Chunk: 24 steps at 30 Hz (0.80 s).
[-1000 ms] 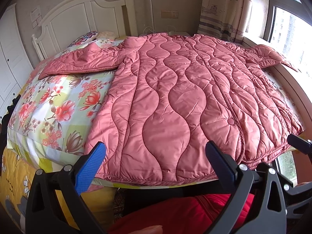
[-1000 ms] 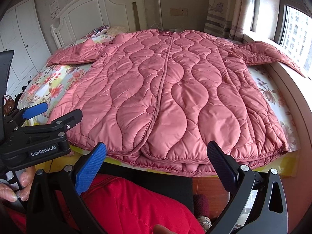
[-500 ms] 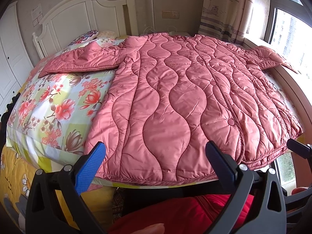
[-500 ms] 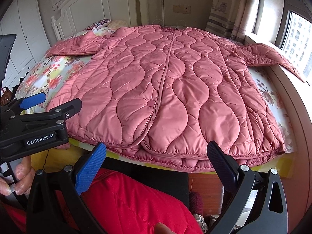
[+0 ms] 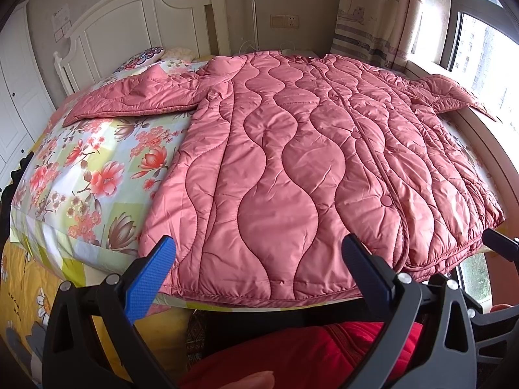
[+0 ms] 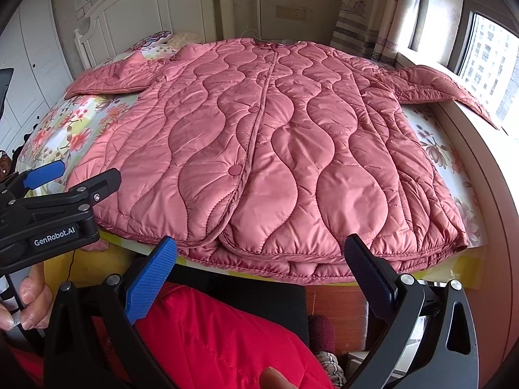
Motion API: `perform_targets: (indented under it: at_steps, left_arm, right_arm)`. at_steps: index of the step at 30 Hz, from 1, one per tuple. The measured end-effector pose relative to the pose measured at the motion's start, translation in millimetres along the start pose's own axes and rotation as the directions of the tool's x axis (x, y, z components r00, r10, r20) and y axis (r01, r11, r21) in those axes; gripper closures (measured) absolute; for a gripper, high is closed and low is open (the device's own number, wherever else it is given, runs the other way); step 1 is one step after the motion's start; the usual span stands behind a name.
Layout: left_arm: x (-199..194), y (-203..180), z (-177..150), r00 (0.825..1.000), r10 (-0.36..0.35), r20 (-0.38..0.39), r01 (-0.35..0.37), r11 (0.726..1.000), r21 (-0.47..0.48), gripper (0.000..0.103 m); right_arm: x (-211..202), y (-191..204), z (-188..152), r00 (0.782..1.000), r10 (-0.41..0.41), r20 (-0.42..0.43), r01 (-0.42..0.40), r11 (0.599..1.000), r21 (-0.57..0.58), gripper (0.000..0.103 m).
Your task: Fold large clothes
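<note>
The pink quilted coat (image 6: 269,149) lies flat, unfolded on the bed (image 5: 84,175), both hand-held grippers, left (image 5: 259,269) and right (image 6: 259,269), spread empty at its hem; next, I'd guess, pinch a sleeve.

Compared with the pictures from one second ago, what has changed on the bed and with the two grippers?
Very little. The right gripper moved slightly nearer to the hem of the pink quilted coat; the left gripper barely shifted. Nothing was taken hold of or let go: both grippers stay open and empty. The coat still lies flat on the floral bedsheet, sleeves spread.
</note>
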<state>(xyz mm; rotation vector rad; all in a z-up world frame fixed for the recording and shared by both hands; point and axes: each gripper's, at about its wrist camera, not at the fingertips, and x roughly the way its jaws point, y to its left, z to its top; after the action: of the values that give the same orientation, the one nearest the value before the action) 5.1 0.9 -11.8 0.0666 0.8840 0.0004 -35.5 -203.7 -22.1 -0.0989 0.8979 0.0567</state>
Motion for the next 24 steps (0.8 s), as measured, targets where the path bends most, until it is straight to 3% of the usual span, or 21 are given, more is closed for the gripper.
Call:
perform_targets:
  at_steps: [24]
  left_arm:
    - [0.3, -2.6, -1.6, 1.0, -0.003, 0.0, 0.003, 1.0, -0.001, 0.002]
  right_arm:
    - [-3.4, -4.5, 4.6, 0.993, -0.113, 0.023, 0.113, 0.993, -0.015, 0.004]
